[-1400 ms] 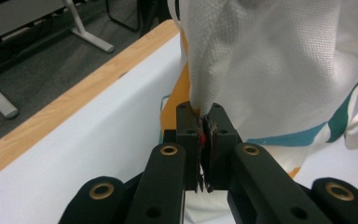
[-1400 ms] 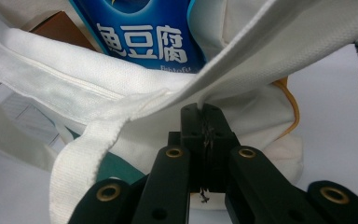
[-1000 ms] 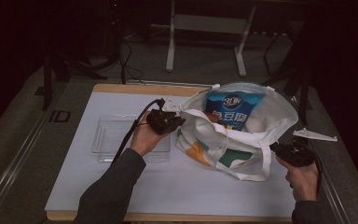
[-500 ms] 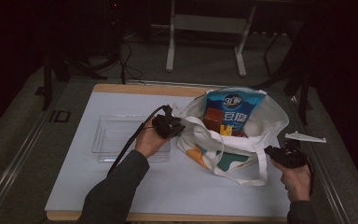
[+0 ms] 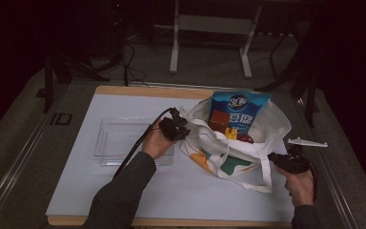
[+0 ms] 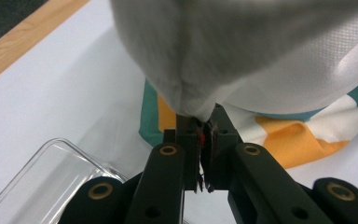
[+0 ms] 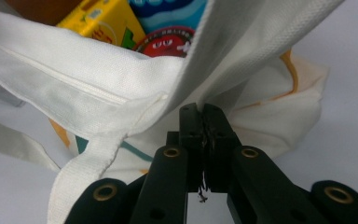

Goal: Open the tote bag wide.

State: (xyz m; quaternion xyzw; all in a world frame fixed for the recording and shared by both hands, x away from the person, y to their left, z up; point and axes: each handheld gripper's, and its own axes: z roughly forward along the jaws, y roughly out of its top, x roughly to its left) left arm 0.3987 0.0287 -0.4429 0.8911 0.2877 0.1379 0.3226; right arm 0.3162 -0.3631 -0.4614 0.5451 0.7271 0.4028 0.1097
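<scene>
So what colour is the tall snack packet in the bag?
Blue; the snack packet shows best in the high view.

High view overhead; gripper views close; all share tote bag [image 5: 238,143].

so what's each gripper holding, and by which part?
Both hold the tote bag by the fabric at its mouth: the left gripper is shut on one side's edge, the right gripper on the opposite edge.

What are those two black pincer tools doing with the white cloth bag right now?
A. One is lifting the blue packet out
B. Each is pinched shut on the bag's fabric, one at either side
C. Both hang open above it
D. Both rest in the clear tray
B: the left gripper and the right gripper each have their jaws closed on cloth of the white bag, at opposite sides of its mouth.
</scene>
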